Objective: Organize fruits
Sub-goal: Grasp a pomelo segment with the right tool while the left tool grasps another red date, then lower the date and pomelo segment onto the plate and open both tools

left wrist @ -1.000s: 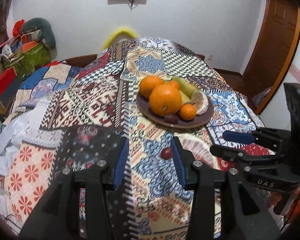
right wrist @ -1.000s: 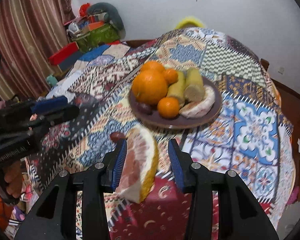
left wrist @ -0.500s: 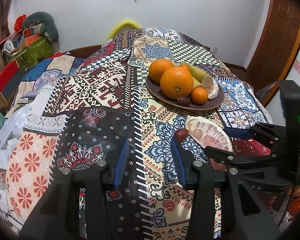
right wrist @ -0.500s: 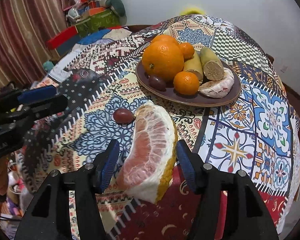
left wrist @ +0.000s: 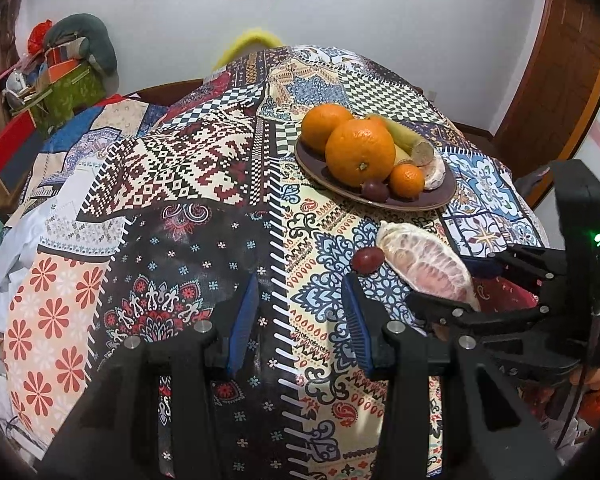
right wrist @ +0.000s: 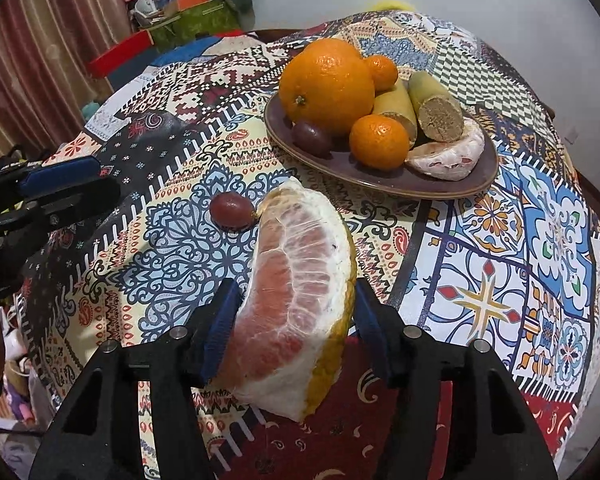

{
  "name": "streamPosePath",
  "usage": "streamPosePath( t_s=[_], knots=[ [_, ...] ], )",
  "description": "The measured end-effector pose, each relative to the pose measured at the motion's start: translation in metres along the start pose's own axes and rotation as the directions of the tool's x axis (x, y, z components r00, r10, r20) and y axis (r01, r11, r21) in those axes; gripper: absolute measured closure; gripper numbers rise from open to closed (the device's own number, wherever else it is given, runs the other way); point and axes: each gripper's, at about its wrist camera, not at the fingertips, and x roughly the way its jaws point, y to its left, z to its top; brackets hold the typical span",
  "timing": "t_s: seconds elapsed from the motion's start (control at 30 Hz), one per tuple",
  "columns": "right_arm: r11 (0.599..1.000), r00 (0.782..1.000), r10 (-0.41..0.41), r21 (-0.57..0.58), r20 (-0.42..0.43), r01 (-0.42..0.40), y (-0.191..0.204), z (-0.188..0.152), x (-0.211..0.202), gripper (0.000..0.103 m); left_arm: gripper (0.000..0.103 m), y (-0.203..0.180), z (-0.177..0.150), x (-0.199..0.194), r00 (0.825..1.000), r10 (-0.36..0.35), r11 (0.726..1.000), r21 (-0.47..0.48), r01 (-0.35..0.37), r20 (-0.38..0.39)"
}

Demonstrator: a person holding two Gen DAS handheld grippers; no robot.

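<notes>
My right hand-held gripper brackets a pomelo wedge lying on the patchwork-covered counter, its blue pads standing just beside the fruit's two flanks. Whether they already press the rind and flesh I cannot tell; the fit is very close, and the wedge appears to rest on the cloth.

The wedge's long axis runs straight out along my fingers, its narrow tip pointing toward the brown plate, which sits ahead and slightly right. That plate already carries a large orange, two small mandarins, cut cane-like sticks, a dark grape-like fruit and another peeled pomelo piece. A loose dark red fruit lies on the cloth just left of the wedge's tip, nearly touching it.

My left hand-held gripper hangs over the dark floral patch with its fingers apart and nothing between them. From its camera the loose red fruit lies just ahead of its right finger, with the wedge beyond that, inside the right gripper.

As I read it, the right hand is far nearer the wedge and should carry it forward onto the plate's near rim. The left is better placed for the small fruit. The risk: nudging that fruit while lifting.
</notes>
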Motion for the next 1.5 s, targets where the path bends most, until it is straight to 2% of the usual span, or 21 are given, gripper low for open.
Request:
streamPosePath(
  t_s=[0.37,0.6,0.77,0.8,0.83,0.9,1.07,1.5],
  knots=[
    [0.999,0.999,0.023,0.025,0.039,-0.024,-0.004,-0.002,-0.009,0.057,0.06,0.002,0.0,0.001,1.0,0.005,1.0,0.006,-0.005,-0.002],
    [0.995,0.997,0.04,0.089,0.067,-0.046,-0.023,-0.005,-0.021,0.057,0.06,-0.015,0.005,0.008,1.0,-0.009,0.999,0.042,0.01,-0.014],
    [0.994,0.995,0.021,0.102,0.097,-0.03,-0.034,-0.007,-0.035,0.059,0.06,-0.032,0.012,0.021,0.999,-0.022,0.997,0.076,0.024,-0.032],
    [0.994,0.994,0.02,0.105,0.104,-0.031,-0.037,-0.007,-0.039,0.06,0.06,-0.035,0.013,0.023,0.999,-0.024,0.997,0.079,0.027,-0.036],
    [0.994,0.994,0.017,0.107,0.112,-0.029,-0.039,-0.007,-0.041,0.071,0.06,-0.037,0.014,0.027,0.999,-0.026,0.996,0.081,0.03,-0.043],
    [0.994,0.993,0.017,0.105,0.117,-0.03,-0.043,-0.006,-0.047,0.075,0.06,-0.041,0.015,0.033,0.998,-0.03,0.996,0.085,0.035,-0.057],
    [0.996,0.994,0.023,0.084,0.105,-0.032,-0.046,-0.009,-0.046,0.076,0.06,-0.046,0.016,0.042,0.997,-0.034,0.995,0.09,0.041,-0.073],
    [0.992,0.985,0.043,0.106,0.166,-0.061,-0.052,-0.01,-0.056,0.078,0.06,-0.05,0.018,0.055,0.994,-0.039,0.995,0.091,0.048,-0.1]
  ],
)
